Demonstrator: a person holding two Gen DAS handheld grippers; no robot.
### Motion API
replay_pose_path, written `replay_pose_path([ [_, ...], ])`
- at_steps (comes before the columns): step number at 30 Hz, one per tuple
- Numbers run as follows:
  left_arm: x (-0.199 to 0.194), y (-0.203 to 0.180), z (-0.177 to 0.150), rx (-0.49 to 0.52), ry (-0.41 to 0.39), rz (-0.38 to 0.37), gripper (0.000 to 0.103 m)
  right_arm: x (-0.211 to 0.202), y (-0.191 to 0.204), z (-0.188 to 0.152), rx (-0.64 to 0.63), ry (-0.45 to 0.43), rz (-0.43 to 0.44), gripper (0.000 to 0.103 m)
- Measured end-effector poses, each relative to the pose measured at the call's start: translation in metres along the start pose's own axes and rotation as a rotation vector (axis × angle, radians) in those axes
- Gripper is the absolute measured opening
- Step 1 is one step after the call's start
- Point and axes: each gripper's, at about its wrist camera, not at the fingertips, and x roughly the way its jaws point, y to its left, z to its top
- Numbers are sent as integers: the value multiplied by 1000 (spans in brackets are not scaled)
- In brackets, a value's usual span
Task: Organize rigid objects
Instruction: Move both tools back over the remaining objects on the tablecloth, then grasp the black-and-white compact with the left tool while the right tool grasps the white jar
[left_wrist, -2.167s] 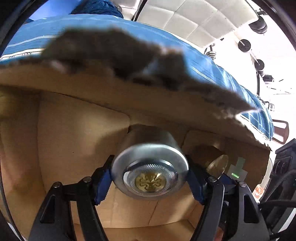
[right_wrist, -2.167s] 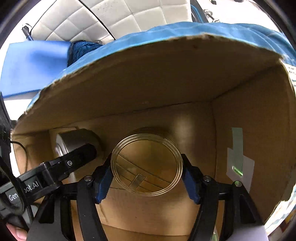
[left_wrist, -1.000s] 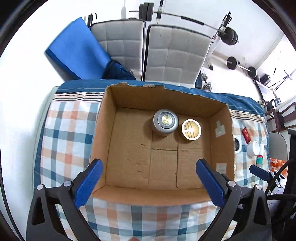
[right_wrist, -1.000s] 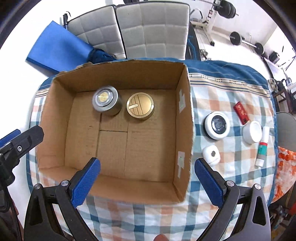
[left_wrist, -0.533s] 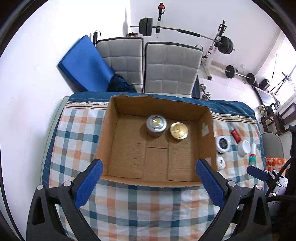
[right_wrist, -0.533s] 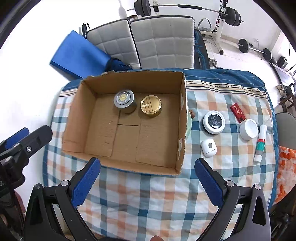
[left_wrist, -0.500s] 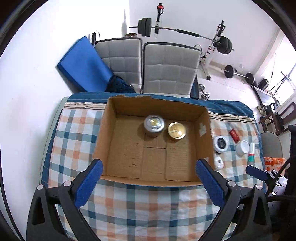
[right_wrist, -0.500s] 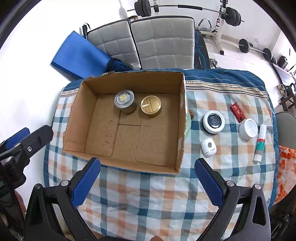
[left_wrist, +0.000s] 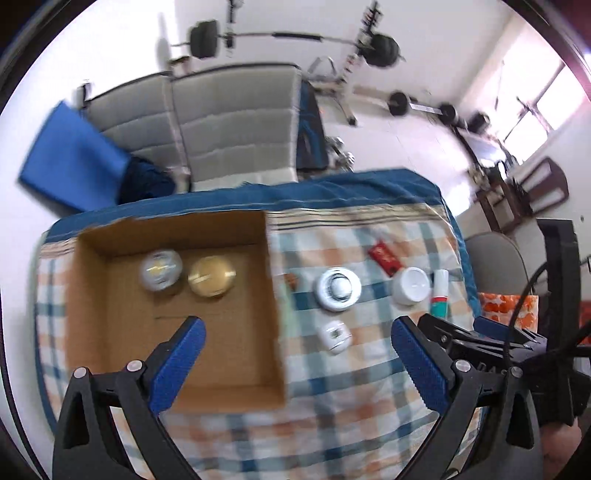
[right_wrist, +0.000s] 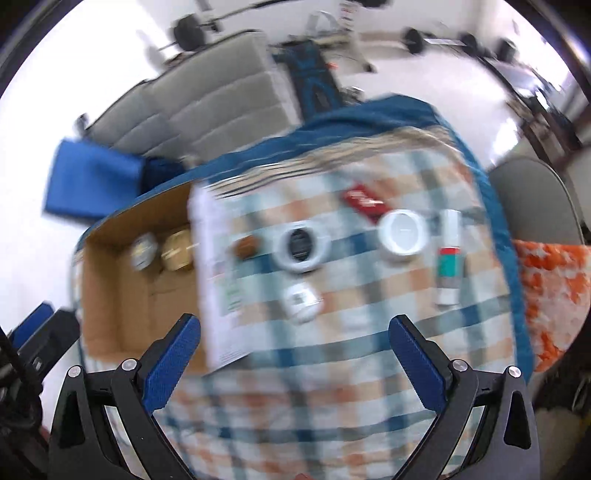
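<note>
Checked cloth under everything. L gripper & R gripper both spread, empty. Two tins in box; white jar, tube etc. outside. Risk: fast blurred swing, jaws clipping box wall or knocking small pot.

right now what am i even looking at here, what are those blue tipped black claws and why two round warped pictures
These are two handheld two-finger grippers; a person holds one in each hand. Each carries a fisheye camera looking along its fingers, so each round picture is one gripper's view. The left gripper and the right gripper are both open and hold nothing.

Below them is a checked tablecloth with an open brown cardboard box. Inside stand a round silver tin and a round gold tin, side by side.

On the cloth beside the box lie a round white ring-shaped case with a dark centre, a round white lid, a small white device, a flat red packet and a white tube with a teal and red band.
</note>
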Motion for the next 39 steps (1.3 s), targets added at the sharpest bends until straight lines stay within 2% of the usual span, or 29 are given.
replay_pose_path([
  [4,62,-36,35,0,105,-19,103,38,-63,40,81,72,-20,103],
  [8,128,-50,56,-30,235,-45,103,82,-109,69,152,142,-27,103],
  [14,202,-56,56,0,362,-4,102,127,-136,85,165,213,-39,100],
  [15,211,-56,53,1,378,2,102,131,-137,86,159,221,-38,98],
  [17,227,-55,49,-2,409,1,101,141,-138,86,146,240,-42,88],
  [18,233,-56,48,-2,420,3,101,146,-137,86,142,251,-35,82],
  [19,240,-56,46,0,434,10,101,153,-137,86,137,266,-24,81],
  [27,281,-55,37,28,502,61,99,190,-138,86,137,305,-20,81],
  [30,290,-56,33,36,516,55,80,203,-135,88,132,315,-25,81],
  [31,292,-57,31,41,522,56,73,209,-134,89,135,324,-28,77],
  [32,293,-57,29,48,519,63,73,213,-134,89,136,329,-42,73],
  [35,288,-62,23,75,506,56,73,217,-132,87,119,338,-65,72],
  [39,282,-68,11,98,521,23,73,215,-129,74,74,395,-103,72],
])
